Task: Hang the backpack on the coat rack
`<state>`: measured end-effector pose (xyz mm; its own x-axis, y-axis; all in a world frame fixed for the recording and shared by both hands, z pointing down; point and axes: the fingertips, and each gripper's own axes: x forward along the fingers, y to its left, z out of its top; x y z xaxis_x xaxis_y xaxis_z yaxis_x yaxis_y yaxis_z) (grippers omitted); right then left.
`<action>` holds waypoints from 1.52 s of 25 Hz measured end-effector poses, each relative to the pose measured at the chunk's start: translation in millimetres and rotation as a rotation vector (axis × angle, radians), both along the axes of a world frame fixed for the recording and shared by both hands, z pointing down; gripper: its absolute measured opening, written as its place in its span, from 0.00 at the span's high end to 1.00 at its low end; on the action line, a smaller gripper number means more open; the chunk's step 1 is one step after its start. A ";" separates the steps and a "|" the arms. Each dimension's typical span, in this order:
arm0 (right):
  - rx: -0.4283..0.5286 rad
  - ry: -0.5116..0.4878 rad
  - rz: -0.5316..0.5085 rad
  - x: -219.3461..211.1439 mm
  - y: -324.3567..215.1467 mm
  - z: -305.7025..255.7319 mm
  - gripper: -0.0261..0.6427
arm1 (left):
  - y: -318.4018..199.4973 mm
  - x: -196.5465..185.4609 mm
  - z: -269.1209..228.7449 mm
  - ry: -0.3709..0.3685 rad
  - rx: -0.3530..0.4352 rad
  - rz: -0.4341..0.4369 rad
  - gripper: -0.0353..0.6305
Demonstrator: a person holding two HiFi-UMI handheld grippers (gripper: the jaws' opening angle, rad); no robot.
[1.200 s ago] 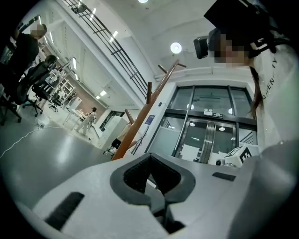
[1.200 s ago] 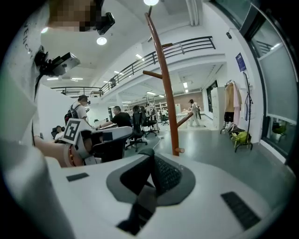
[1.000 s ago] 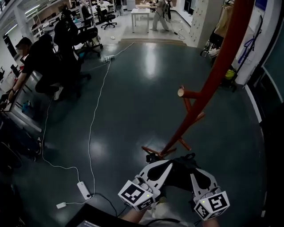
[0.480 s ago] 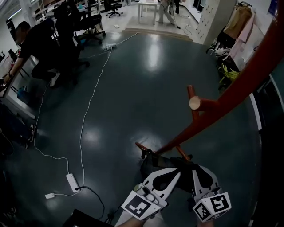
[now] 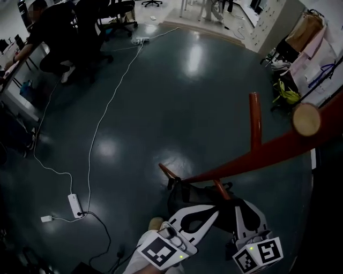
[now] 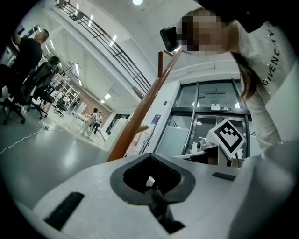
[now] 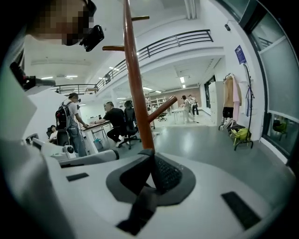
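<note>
The red-brown coat rack [image 5: 252, 160] slants across the head view, from its feet low at centre to the right edge. One peg with a round cut end [image 5: 306, 119] looms near at the right and another peg [image 5: 254, 120] points up. A black backpack [image 5: 187, 193] hangs low by the rack's feet. My left gripper [image 5: 210, 211] and right gripper [image 5: 242, 207] are both shut on it from the near side. In the left gripper view the left gripper [image 6: 152, 179] pinches a dark strap [image 6: 159, 207]. The right gripper [image 7: 152, 172] clamps a black strap [image 7: 140, 207] and mesh fabric, with the rack pole [image 7: 135, 84] straight ahead.
A white cable and power strip [image 5: 75, 205] lie on the dark glossy floor at left. People sit at desks with office chairs [image 5: 107, 16] at the far left. A clothes stand with garments [image 5: 308, 35] and a yellow-green bag [image 5: 288, 95] stand at the far right.
Both grippers have sunk a little with the backpack, still by the rack's feet. In the head view the pole now lies flatter, and its round-ended peg has slid right and come closer.
</note>
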<state>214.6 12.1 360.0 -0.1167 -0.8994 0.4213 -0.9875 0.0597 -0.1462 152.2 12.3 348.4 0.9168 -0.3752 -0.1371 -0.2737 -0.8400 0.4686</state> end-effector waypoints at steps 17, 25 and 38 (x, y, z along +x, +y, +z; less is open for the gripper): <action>-0.159 0.048 -0.080 -3.6 -7.8 15.7 0.91 | -5.6 -6.7 7.1 0.027 -0.043 -0.055 0.93; -0.180 0.092 -0.109 -9.1 -3.4 20.4 0.91 | -0.6 -9.7 12.5 0.034 -0.063 -0.064 0.93; -0.167 0.038 -0.099 -9.0 -3.8 23.1 0.91 | -6.2 -9.2 14.3 0.038 -0.065 -0.078 0.93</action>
